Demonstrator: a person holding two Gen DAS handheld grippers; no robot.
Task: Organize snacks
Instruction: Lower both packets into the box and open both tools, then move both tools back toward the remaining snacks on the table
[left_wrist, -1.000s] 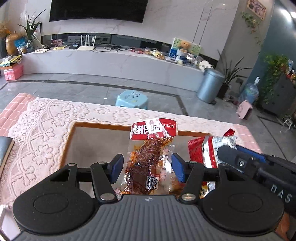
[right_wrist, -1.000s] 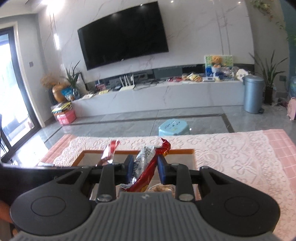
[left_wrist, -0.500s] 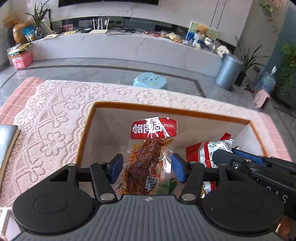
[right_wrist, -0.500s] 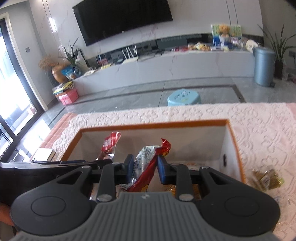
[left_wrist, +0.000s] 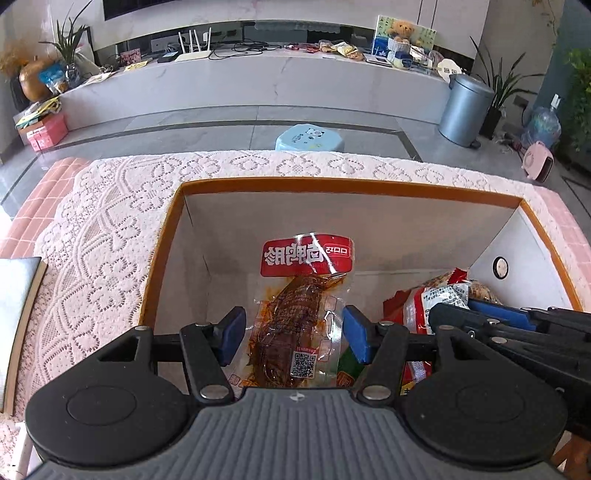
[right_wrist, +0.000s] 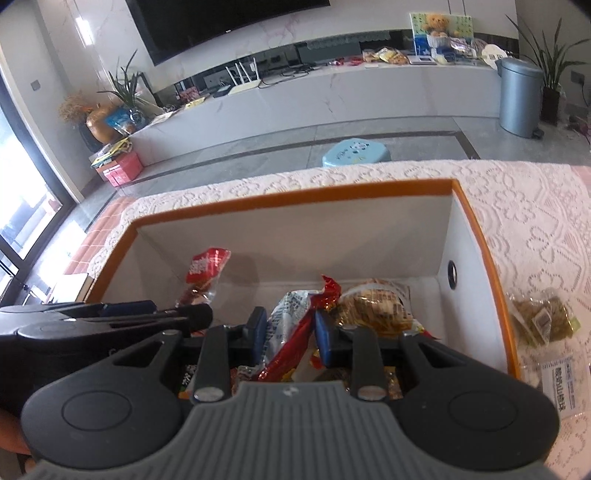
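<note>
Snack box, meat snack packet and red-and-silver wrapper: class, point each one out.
snack box (left_wrist: 347, 183), left wrist view, orange far rim.
meat snack packet (left_wrist: 306, 254), left wrist view, red label.
red-and-silver wrapper (right_wrist: 286, 325), right wrist view, silver printed side.

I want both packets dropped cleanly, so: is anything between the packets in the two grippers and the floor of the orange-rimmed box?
The left gripper holds the clear meat packet over bare box floor. The right gripper holds the red-and-silver packet above snacks already inside, including a tan bag, so it would land on those.

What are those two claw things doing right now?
Left gripper: holding the clear meat snack packet.
Right gripper: shut on the red-and-silver snack packet.
</note>
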